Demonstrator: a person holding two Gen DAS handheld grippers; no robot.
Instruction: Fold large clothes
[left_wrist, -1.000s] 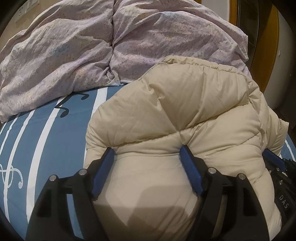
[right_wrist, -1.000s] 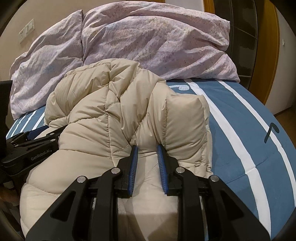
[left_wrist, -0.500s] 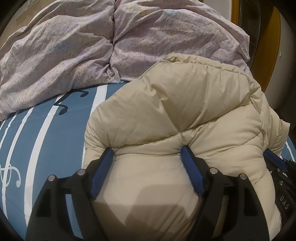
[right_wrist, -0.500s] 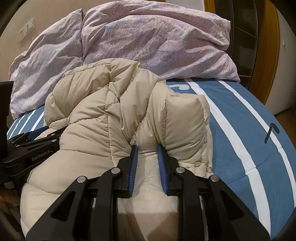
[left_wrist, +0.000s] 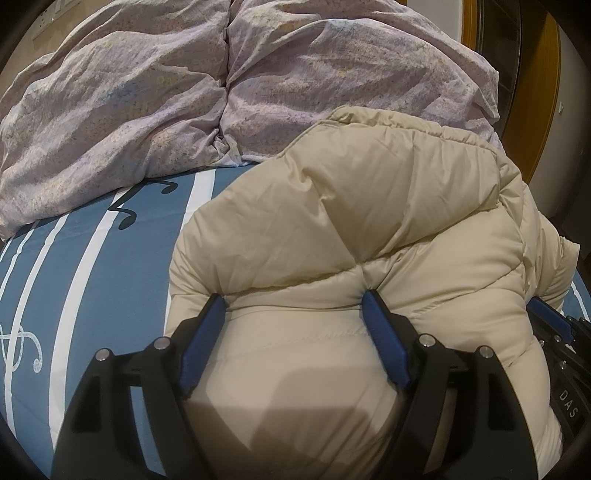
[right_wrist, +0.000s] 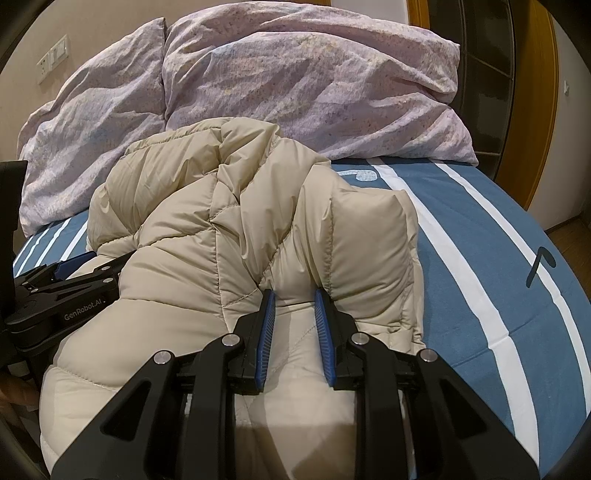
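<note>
A cream puffer jacket (left_wrist: 362, 229) lies bunched on the blue striped bed; it also shows in the right wrist view (right_wrist: 229, 236). My left gripper (left_wrist: 291, 299) has its jaws wide apart, and a thick roll of the jacket's near edge fills the gap between them. My right gripper (right_wrist: 293, 295) is shut on a fold of the jacket near its right side, pads narrowly apart with fabric between. The left gripper also shows at the left in the right wrist view (right_wrist: 70, 295), pressed against the jacket.
Two lilac pillows (left_wrist: 184, 92) lie at the head of the bed behind the jacket, also seen in the right wrist view (right_wrist: 303, 81). Blue sheet with white stripes (right_wrist: 498, 266) lies to the right and left (left_wrist: 74, 266). A wooden door frame (right_wrist: 535, 103) stands far right.
The jacket has shifted slightly forward toward the pillows with both grippers. Jaw openings look the same.
</note>
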